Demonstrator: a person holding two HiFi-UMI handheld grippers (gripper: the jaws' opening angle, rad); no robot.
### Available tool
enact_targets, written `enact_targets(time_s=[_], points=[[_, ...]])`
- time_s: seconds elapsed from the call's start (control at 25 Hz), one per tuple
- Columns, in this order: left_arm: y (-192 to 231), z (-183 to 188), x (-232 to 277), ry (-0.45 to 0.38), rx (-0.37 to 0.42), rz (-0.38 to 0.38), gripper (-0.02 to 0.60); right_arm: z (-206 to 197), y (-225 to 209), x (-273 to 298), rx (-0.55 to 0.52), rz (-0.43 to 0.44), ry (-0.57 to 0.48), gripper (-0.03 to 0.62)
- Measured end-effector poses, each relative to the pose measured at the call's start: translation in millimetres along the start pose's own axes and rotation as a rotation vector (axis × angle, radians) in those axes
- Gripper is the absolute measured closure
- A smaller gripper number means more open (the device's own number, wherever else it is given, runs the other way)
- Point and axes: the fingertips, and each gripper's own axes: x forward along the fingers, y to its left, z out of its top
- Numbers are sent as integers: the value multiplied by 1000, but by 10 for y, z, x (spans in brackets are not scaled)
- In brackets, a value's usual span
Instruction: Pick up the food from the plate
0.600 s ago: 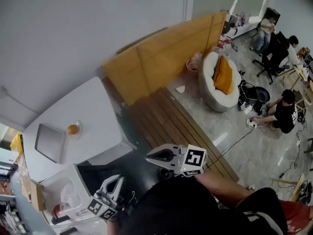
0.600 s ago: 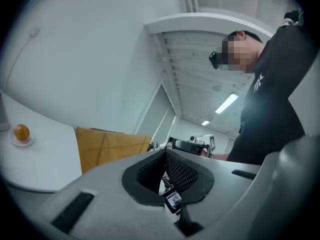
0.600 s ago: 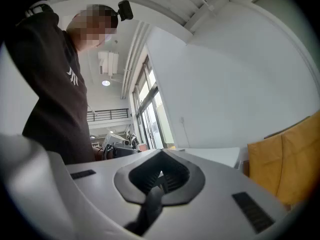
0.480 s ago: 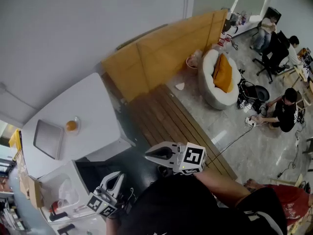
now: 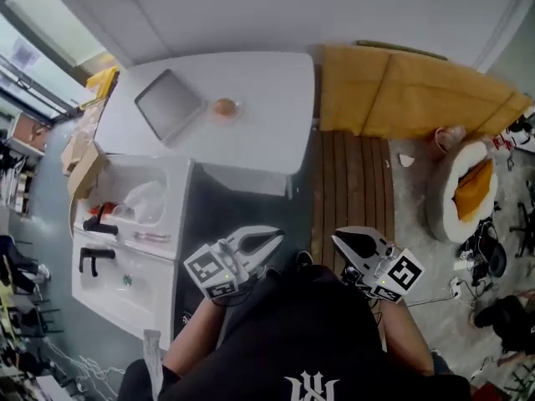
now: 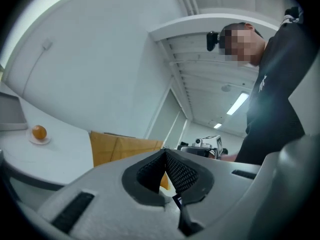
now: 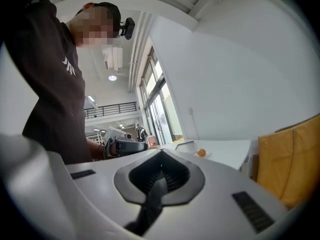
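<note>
A round orange food item (image 5: 225,106) sits on a small clear plate (image 5: 236,112) on the white table (image 5: 276,90), far ahead of both grippers. The left gripper view shows the food (image 6: 39,132) small at the left; the right gripper view shows it (image 7: 201,153) just past the jaw tips. My left gripper (image 5: 277,237) and right gripper (image 5: 336,238) are held side by side close to the person's body, pointing at the table. Both are shut and hold nothing, with the tips meeting in the left (image 6: 165,152) and right (image 7: 161,153) gripper views.
A grey tray (image 5: 170,105) lies on the table left of the plate. A white counter with a sink (image 5: 125,224) stands at the left. An orange-yellow panel (image 5: 410,94) stands at the right, with slatted wooden flooring (image 5: 351,182) below it and a beanbag seat (image 5: 468,190) beyond.
The head view has swung round, so the table now lies straight ahead instead of at the left. The left gripper has come up level beside the right one.
</note>
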Motion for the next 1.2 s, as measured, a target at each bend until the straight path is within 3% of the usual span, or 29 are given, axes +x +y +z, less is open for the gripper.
enact_targets(time_s=[0.52,0.76,1.2], points=[[237,-44,-387,7,10,207,575,27,-55,600,8,223,-3,589],[297,-67,-600,-5,0,288,575,-27,-91,814,22,278,14,589],[819,-123,-764,-33,-31,308,575,-117,-230,1350,38,319,75,588]])
